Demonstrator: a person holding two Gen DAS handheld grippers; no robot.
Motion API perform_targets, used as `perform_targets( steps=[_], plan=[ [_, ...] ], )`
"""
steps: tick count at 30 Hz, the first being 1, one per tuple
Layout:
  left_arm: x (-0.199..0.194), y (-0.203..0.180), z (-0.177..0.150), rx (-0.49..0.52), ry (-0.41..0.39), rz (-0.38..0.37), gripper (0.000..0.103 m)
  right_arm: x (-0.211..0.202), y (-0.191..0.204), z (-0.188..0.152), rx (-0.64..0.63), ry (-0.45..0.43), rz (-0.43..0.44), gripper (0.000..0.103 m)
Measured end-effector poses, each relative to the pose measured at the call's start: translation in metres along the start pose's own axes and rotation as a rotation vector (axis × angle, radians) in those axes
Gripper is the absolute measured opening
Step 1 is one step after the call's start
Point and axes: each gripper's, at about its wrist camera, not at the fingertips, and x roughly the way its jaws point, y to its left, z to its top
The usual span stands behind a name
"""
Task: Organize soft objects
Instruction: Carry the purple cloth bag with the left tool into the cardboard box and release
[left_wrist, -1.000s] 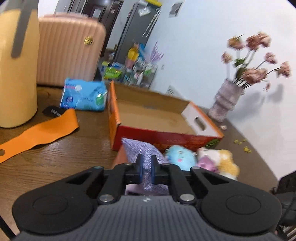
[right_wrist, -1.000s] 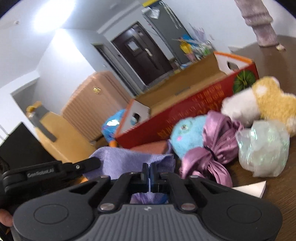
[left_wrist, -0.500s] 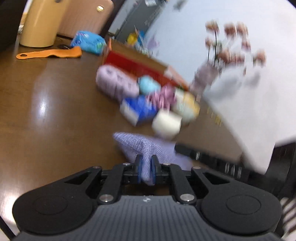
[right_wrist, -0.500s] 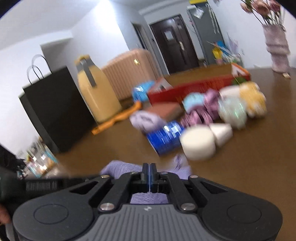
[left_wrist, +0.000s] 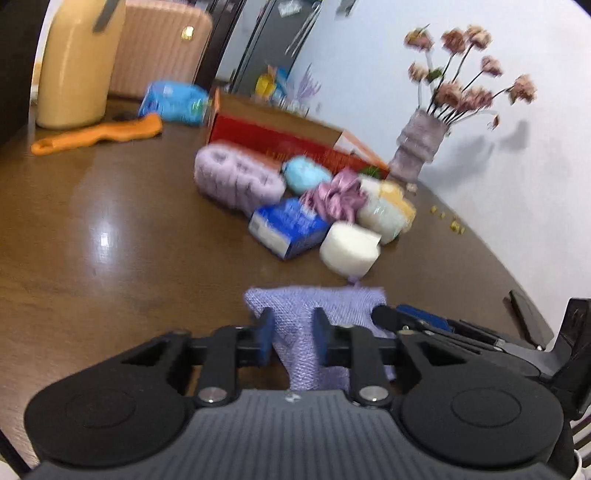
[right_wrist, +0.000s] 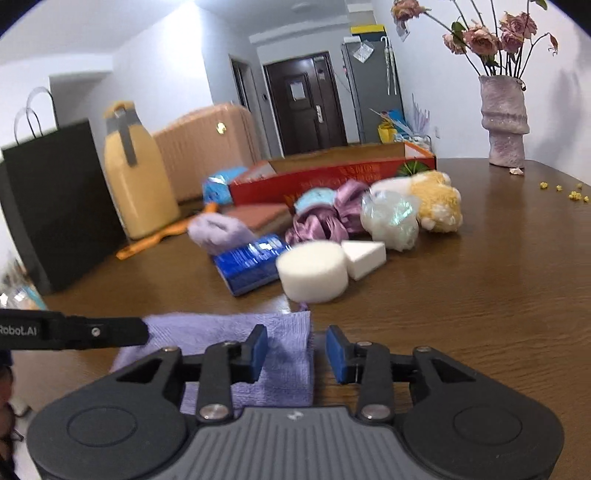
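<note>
Most of the tidying is not done yet, we think. Our purple cloth lies flat on the brown table, right under both of our tools. Past the tools sits a pile of soft things: a round white sponge, a white wedge sponge, a blue pack, a shiny purple scrunchie, a fluffy purple thing, a clear crinkly bag, a yellow plush toy and a small blue plush. Behind the pile stands the red box. We cannot see anything soft inside it from here, so we guess almost all the sorting is left.

Our left gripper is letting go. Its jaws are opening, only a little so far, and a fold of the cloth stands between them. The blue pads look just off the cloth.

Our right gripper is opening too, and wider. The edge of the cloth lies between its jaws, close to the left pad, and bare table shows by the other pad. It holds nothing now.

From the right tool, the left tool pokes in from the left, with its tip over the cloth.
</note>
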Motion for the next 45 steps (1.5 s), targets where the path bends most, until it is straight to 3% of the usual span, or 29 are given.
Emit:
perform_targets(
  steps=[2,7,9,11,13,15,16,20,23,26,30,34,36,41,45],
  plan=[
    [0.004,0.003,-0.002,-0.009,0.018,0.029,0.012,0.002,0.011,-0.004,-0.068,-0.004,-0.033,0.035],
    [0.008,0.010,-0.006,-0.034,0.039,0.036,0.013,0.003,0.023,-0.011,-0.136,-0.012,-0.051,0.030],
    [0.007,0.013,-0.004,-0.068,0.041,0.025,0.023,0.003,0.022,-0.009,-0.130,-0.001,-0.047,0.030],
    [0.005,0.016,-0.002,-0.106,0.047,-0.007,0.042,0.003,0.021,-0.007,-0.120,0.005,-0.038,0.030],
    [0.003,0.019,-0.002,-0.143,0.051,-0.050,0.046,0.003,0.020,-0.008,-0.131,0.002,-0.028,0.028],
    [0.003,0.018,-0.004,-0.156,0.056,-0.073,0.046,0.003,0.021,-0.009,-0.129,-0.003,-0.019,0.020],
    [0.004,0.016,-0.006,-0.158,0.064,-0.078,0.045,0.002,0.022,-0.010,-0.132,-0.007,-0.023,0.017],
    [0.001,0.007,-0.011,-0.142,0.043,-0.091,0.016,-0.002,0.028,-0.016,-0.143,-0.028,-0.053,0.009],
    [-0.003,0.008,-0.007,-0.143,0.015,-0.106,0.008,-0.008,0.023,-0.010,-0.090,-0.040,-0.042,0.004],
    [-0.007,0.006,0.003,-0.124,-0.016,-0.128,0.008,-0.018,0.019,0.004,-0.060,-0.090,-0.012,0.003],
    [-0.005,0.000,0.050,-0.072,-0.085,-0.183,0.008,-0.014,0.010,0.050,-0.028,-0.144,0.054,0.003],
    [0.021,-0.002,0.140,-0.021,-0.136,-0.242,0.008,0.017,0.000,0.139,-0.076,-0.209,0.087,0.003],
    [0.050,-0.001,0.193,0.000,-0.145,-0.228,0.008,0.054,-0.008,0.193,-0.081,-0.194,0.098,0.003],
    [0.155,0.005,0.294,0.031,-0.069,-0.143,0.008,0.187,-0.026,0.303,-0.073,-0.044,0.047,0.003],
    [0.245,0.024,0.338,0.077,0.002,-0.003,0.008,0.298,-0.039,0.343,-0.022,0.118,-0.007,0.003]
  ],
)
